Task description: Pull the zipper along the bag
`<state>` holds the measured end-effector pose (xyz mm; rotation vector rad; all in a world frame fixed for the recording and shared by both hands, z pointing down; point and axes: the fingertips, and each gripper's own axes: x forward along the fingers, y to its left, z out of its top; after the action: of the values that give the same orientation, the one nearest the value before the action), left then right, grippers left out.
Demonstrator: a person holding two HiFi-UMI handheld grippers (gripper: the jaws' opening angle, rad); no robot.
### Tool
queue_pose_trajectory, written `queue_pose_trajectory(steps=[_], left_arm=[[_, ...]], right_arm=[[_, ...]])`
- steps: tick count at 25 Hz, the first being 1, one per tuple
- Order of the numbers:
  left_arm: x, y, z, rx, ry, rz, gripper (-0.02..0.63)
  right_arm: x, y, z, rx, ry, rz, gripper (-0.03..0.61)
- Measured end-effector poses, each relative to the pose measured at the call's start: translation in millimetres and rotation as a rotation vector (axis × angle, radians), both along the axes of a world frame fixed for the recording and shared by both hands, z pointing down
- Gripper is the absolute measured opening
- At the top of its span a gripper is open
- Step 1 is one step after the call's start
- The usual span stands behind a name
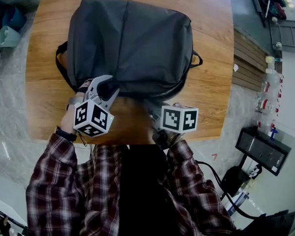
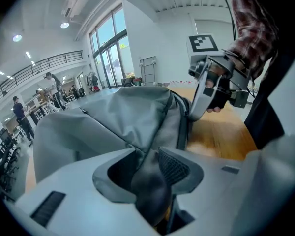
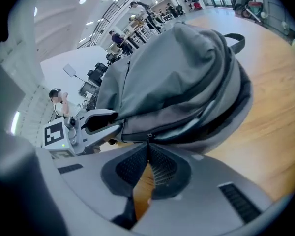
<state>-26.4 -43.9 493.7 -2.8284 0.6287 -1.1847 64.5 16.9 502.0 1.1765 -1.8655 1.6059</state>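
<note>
A grey backpack (image 1: 132, 38) lies on a wooden table (image 1: 214, 95), its zippered edge toward me. My left gripper (image 1: 104, 90) is at the bag's near left corner. In the left gripper view the left gripper (image 2: 150, 168) is shut on a fold of the backpack (image 2: 123, 117) fabric. My right gripper (image 1: 157, 109) meets the near edge further right. In the right gripper view the right gripper (image 3: 148, 149) has its jaws together on the small zipper pull (image 3: 148, 137), at the seam of the backpack (image 3: 177, 73). The left gripper (image 3: 96, 124) shows at the left there.
The table's front edge runs just under both grippers. Teal chairs (image 1: 7, 28) stand off the far left corner. Bottles (image 1: 270, 82) and a black box (image 1: 263, 149) are on the floor at the right. People stand far off in the hall.
</note>
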Motion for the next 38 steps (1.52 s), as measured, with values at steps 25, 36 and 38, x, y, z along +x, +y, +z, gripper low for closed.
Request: queue_pose_trajectory(steps=[25, 36, 38], left_arm=[[30, 74, -21, -0.342, -0.022, -0.092, 0.149], [15, 84, 13, -0.441, -0.117, -0.034, 0.149], [14, 83, 14, -0.448, -0.111, -0.028, 0.149]], right_arm=[[-53, 42, -18, -0.019, -0.297, -0.121, 0.014], [-58, 51, 0, -0.050, -0.161, -0.234, 0.012], [-54, 50, 0, -0.055, -0.157, -0.272, 0.012]])
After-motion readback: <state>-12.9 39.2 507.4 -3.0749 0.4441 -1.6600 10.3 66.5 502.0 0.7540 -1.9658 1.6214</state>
